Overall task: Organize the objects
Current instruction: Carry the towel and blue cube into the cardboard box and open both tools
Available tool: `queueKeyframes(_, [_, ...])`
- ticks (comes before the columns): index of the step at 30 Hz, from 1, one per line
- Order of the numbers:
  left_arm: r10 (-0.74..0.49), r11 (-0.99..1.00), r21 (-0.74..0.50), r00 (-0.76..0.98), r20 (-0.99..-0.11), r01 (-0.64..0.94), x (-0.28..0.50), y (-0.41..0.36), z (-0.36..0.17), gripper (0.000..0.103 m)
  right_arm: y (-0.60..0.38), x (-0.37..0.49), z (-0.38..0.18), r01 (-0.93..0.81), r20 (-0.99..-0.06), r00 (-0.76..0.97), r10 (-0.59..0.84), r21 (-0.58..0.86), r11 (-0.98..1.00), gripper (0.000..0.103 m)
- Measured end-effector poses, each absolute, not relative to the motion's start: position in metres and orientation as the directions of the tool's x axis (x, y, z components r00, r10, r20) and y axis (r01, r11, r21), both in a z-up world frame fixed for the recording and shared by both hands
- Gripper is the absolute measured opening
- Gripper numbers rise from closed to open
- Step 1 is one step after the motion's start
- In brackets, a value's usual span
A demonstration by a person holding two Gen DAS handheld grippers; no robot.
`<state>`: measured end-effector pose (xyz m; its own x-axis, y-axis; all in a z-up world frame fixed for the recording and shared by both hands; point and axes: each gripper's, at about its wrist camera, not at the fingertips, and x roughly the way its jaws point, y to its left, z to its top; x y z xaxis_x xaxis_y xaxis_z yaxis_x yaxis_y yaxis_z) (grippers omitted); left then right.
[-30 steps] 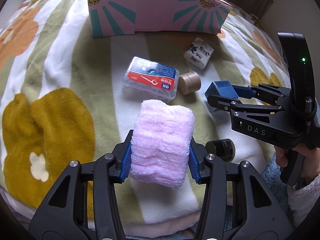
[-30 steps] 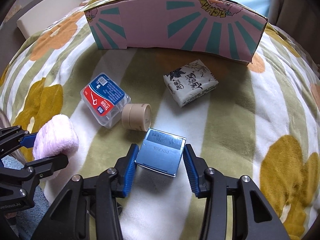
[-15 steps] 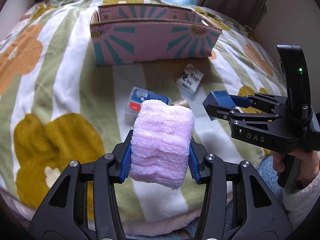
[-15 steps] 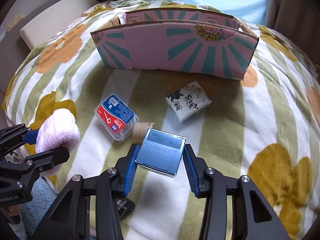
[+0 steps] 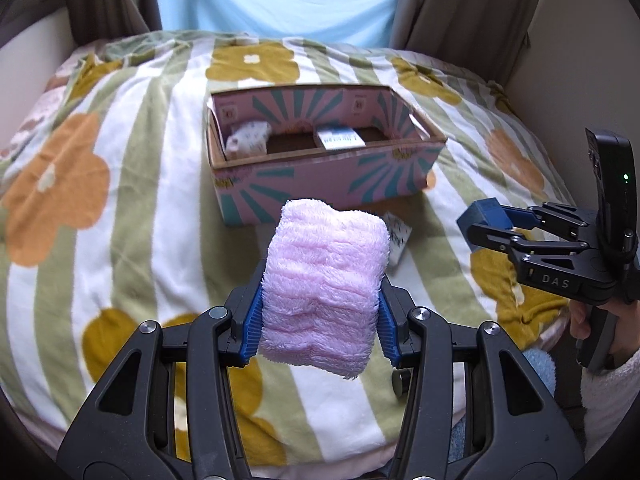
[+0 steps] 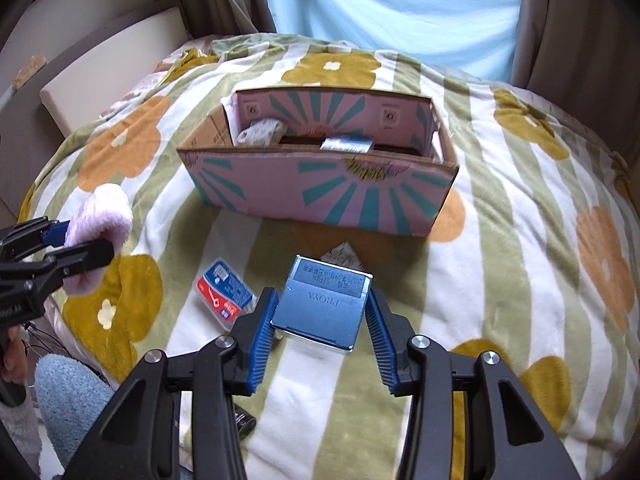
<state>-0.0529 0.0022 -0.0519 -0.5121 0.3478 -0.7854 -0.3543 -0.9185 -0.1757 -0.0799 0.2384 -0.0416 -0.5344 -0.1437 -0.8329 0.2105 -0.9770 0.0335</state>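
Floss box (image 6: 225,293) only in right-wrist view.

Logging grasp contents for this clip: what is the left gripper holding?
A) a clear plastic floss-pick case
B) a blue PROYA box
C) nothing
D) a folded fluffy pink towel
D: the left gripper is shut on the folded fluffy pink towel, raised in front of the pink and teal cardboard box.

Pink towel (image 5: 324,288) fluffy cloth; blue box (image 6: 324,308) glossy card; pink carton (image 6: 320,196) matt cardboard; blanket (image 6: 520,240) soft fleece.
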Motion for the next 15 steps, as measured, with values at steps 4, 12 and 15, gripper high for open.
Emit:
queueKeyframes(4, [0.336, -0.922, -0.158, -0.530, -0.779, -0.353, -0.075, -0.002, -0.027, 0.043, 0.245, -0.093, -0.015, 0.212, -0.821, -0.553, -0.143, 0.027, -0.977, 0.041])
queueKeyframes(12, [0.312, -0.928, -0.127, -0.546, -0.777, -0.350, -0.127, -0.002, 0.009, 0.043, 0.250, -0.127, 0.029, 0.231, -0.805, -0.577, -0.136, -0.001, -0.973, 0.041])
queueKeyframes(15, [0.319, -0.927, -0.139, -0.535, -0.782, -0.349, -0.148, -0.001, 0.016, 0.043, 0.249, -0.142, 0.040, 0.239, -0.804, -0.578, -0.139, -0.004, -0.971, 0.041])
